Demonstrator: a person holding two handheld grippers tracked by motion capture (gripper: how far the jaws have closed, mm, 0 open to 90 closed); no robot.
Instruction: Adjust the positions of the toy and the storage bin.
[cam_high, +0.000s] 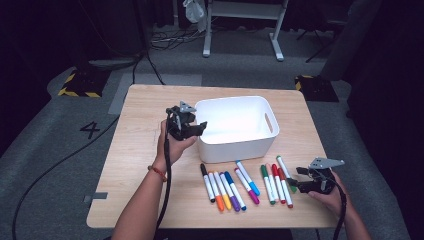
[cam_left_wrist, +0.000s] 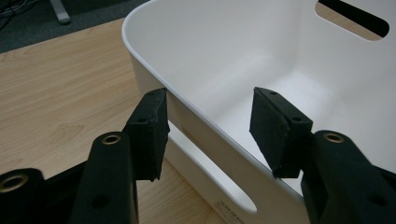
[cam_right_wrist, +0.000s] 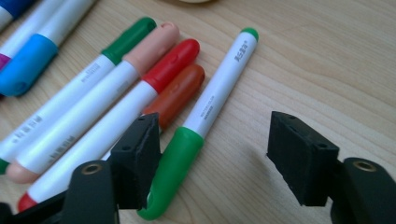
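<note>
A white bin (cam_high: 235, 147) stands on the wooden table (cam_high: 145, 150), empty inside. My left gripper (cam_high: 199, 127) is open at the bin's left rim. In the left gripper view it (cam_left_wrist: 210, 130) straddles the bin wall (cam_left_wrist: 224, 60), one jaw outside and one inside, not touching. Several coloured markers (cam_high: 245, 185) lie in a row in front of the bin. My right gripper (cam_high: 296, 178) is open at the row's right end. In the right gripper view it (cam_right_wrist: 215, 158) hovers low over a green-capped marker (cam_right_wrist: 210, 102), whose cap lies beside the left jaw.
A red marker (cam_right_wrist: 173, 63), a brown one (cam_right_wrist: 180, 93), a pink one (cam_right_wrist: 149, 46) and another green one (cam_right_wrist: 128, 39) lie close left of the green-capped marker. Bare wood (cam_right_wrist: 327, 70) extends to its right. Cables (cam_high: 60, 165) cross the floor.
</note>
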